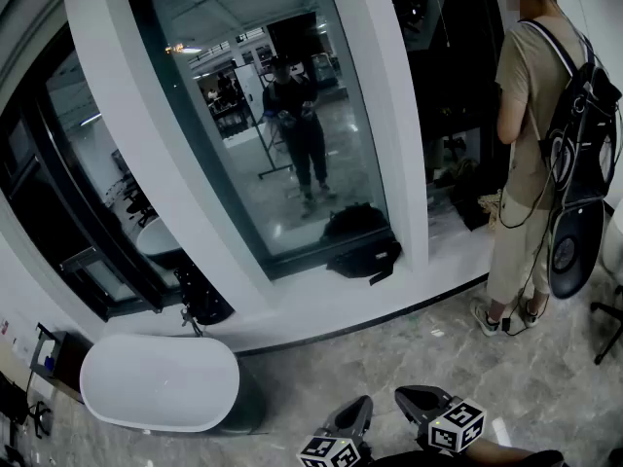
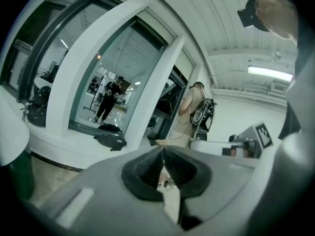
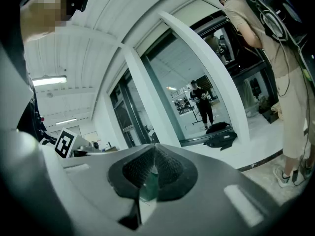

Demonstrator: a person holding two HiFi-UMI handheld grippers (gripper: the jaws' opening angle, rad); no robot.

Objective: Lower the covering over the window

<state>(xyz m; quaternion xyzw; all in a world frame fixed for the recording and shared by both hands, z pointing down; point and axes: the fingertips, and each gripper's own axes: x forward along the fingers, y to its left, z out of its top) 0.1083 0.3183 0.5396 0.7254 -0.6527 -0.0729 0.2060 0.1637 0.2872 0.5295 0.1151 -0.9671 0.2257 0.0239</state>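
Fingers of left gripper, right gripper together; window well apart across floor.

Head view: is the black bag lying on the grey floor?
No, the bag lies on the white ledge below the window.

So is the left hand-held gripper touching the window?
Apart. Head view shows floor and a white ledge between the left hand-held gripper and the window.

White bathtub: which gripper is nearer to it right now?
Left. The left gripper sits right of the white bathtub; the right gripper is farther right, beyond the left one.
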